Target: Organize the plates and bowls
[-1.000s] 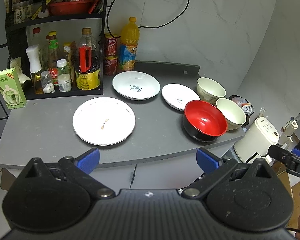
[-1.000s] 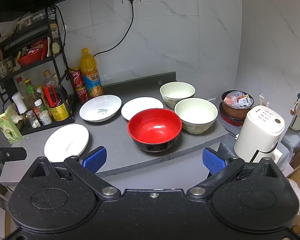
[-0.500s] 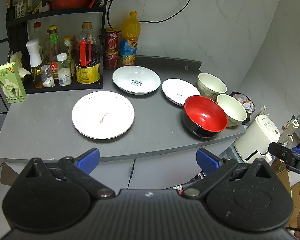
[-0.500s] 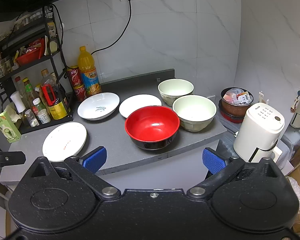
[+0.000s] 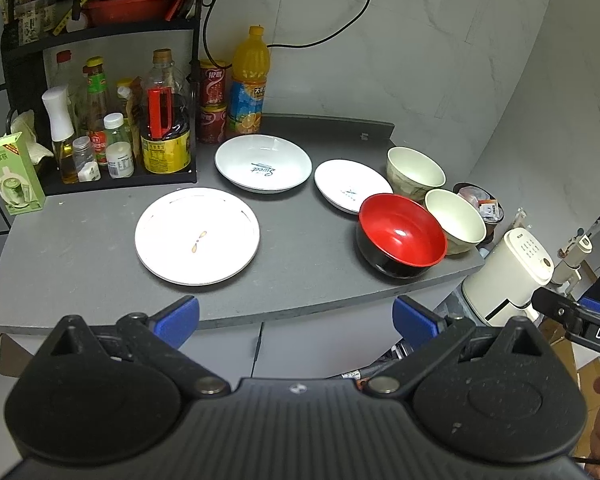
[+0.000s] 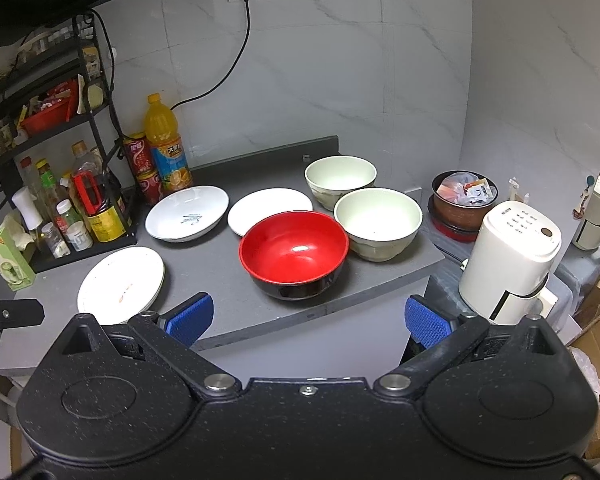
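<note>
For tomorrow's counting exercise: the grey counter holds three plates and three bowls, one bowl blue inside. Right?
Not quite. The odd bowl is red inside with a black outside, as the right wrist view shows. The rest stands: three white plates, three bowls on the grey counter.

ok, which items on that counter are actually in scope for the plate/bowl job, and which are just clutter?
In scope:
flat white plate
deep white plate
small white plate
red bowl
near cream bowl
far cream bowl

Clutter:
orange juice bottle
red cans
condiment rack
green carton
white appliance
brown tub of packets
</note>
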